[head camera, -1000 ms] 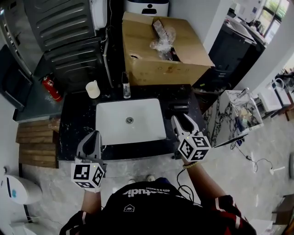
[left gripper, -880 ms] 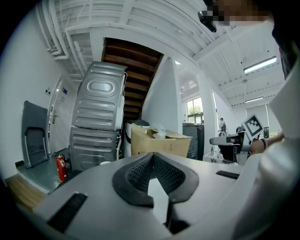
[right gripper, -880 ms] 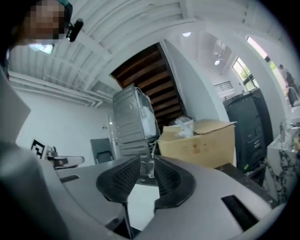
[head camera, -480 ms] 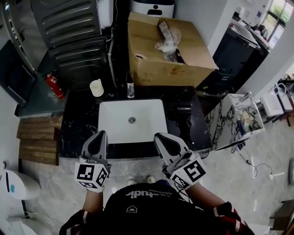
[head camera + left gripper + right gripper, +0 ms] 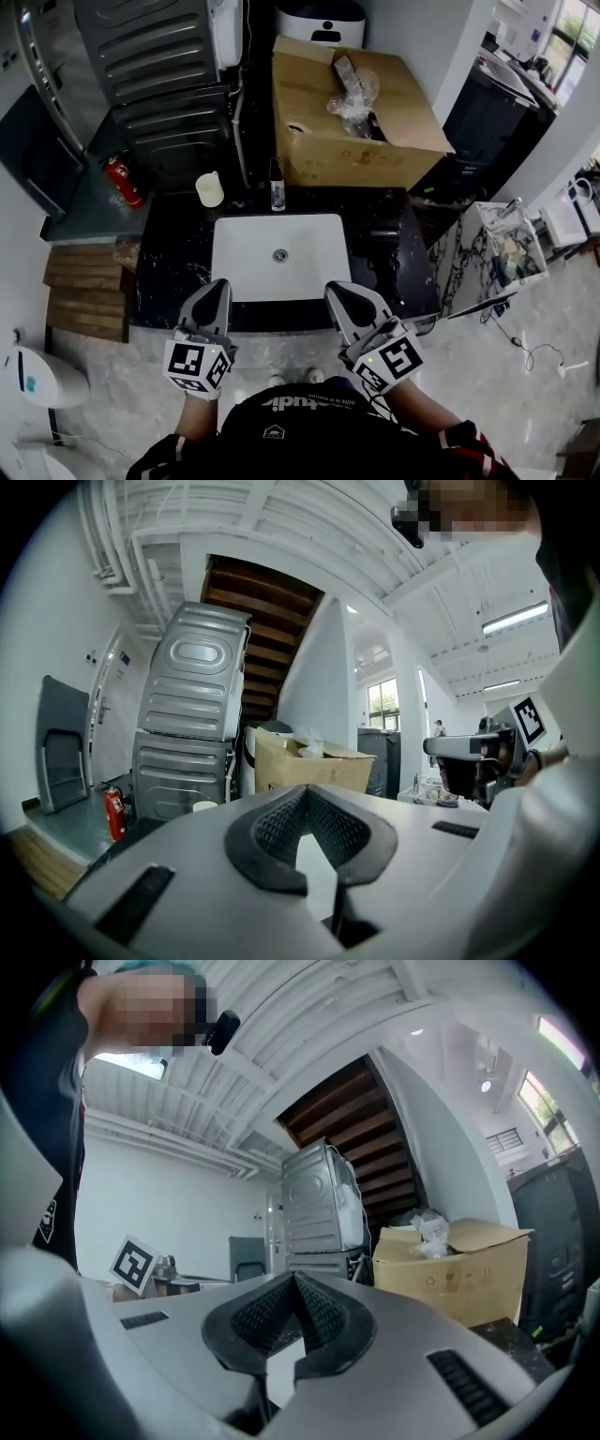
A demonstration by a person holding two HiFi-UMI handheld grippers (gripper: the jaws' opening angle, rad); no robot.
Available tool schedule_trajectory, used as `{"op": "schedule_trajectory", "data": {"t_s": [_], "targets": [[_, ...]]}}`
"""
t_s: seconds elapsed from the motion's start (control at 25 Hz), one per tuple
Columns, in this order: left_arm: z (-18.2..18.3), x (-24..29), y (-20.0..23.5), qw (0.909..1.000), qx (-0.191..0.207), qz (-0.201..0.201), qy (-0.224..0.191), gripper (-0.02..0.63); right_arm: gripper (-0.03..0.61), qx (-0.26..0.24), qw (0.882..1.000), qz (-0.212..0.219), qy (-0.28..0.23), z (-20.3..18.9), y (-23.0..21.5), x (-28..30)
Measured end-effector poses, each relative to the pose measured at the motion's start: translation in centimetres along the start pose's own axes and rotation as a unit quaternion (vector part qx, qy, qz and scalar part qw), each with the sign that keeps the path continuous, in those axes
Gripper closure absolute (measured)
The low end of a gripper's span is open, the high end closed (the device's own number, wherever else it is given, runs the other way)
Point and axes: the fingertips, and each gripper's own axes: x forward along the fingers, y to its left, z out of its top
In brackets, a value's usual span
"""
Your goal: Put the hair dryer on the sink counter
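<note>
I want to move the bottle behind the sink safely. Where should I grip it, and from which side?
Grip the bottle at mid-body, coming from the front across the sink: it stands upright and slim, and the box probably blocks the back.

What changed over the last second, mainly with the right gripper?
The right gripper drew back from the hair dryer toward the person, and its jaws closed on nothing. The hair dryer stayed lying on the counter right of the sink; the left gripper kept its place, shut.

a white cup (image 5: 210,189) stands left of a bottle (image 5: 277,191), near a cardboard box (image 5: 314,98).
</note>
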Motion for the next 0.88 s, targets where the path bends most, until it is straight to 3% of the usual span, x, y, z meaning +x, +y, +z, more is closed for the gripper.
{"op": "schedule_trajectory", "data": {"t_s": [0.88], "targets": [[0.46, -0.87, 0.06, 0.9999, 0.013, -0.002, 0.0, 0.598, 0.541, 0.004, 1.0, 0.003, 0.009, -0.08, 0.56, 0.39]]}}
